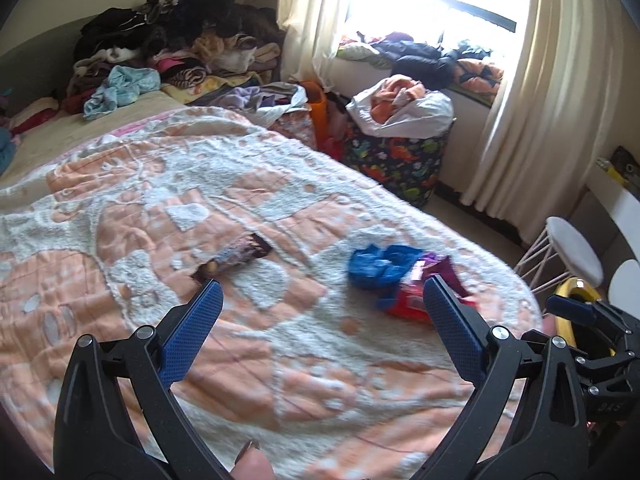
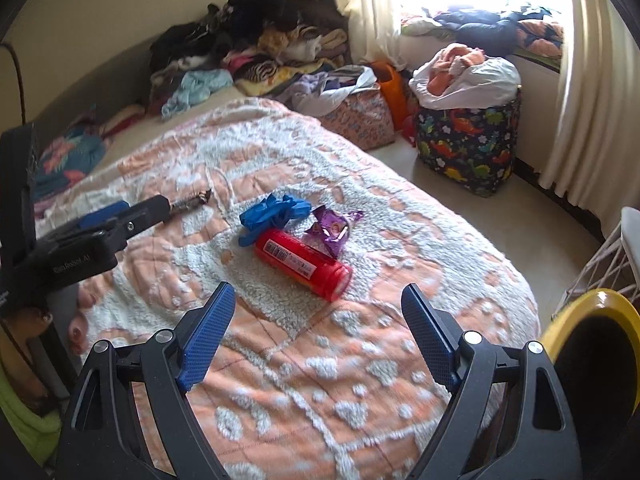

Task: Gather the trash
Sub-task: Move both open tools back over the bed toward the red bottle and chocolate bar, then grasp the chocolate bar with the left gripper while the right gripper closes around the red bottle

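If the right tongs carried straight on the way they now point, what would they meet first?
Most likely the red tube lying on the blanket; it sits just ahead of the open right tongs, roughly centred between the fingers. Depth is unclear, so they might touch the blanket just short of it.

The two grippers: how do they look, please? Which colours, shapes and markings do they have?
Both the left gripper and the right gripper have matte black, angular frames with silver round pivot bolts. Their jaws carry flat blue pads with a fine dotted texture. The left gripper's body bears small white lettering, too blurred to read for certain.
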The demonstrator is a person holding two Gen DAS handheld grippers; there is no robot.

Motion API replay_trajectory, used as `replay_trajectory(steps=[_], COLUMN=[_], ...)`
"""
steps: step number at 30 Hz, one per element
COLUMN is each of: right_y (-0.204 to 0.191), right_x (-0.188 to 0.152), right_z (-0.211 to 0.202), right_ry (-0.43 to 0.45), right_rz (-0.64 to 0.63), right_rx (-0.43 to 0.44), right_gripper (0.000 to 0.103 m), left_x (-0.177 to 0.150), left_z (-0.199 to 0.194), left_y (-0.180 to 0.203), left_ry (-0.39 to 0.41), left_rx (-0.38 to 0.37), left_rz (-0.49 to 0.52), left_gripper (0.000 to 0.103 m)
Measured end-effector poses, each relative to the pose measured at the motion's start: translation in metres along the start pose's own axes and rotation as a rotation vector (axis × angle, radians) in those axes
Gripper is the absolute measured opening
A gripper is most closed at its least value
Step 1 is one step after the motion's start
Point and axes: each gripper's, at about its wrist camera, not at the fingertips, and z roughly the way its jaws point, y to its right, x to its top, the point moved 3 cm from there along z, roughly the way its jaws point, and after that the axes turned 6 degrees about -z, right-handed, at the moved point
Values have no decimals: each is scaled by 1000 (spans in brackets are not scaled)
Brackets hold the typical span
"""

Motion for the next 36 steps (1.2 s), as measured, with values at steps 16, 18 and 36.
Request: replay_trajectory(steps=[16,18,36], right_y=[-22,-23,-32], right_x=[18,19,1], right_z=[73,82,91], right_ry=[-93,-113,-187], right_rz=[-210,-225,-245], right_rx=[-8,-12,28], right_gripper=[66,65,43], left_x=[18,19,4], left_z=[60,65,85], left_y=[-70,-73,-68], left_ry=[-102,-111,-184], left_rx=[66,56,-22], left_rz=[-67,-71,-79], left_gripper=[91,88,30])
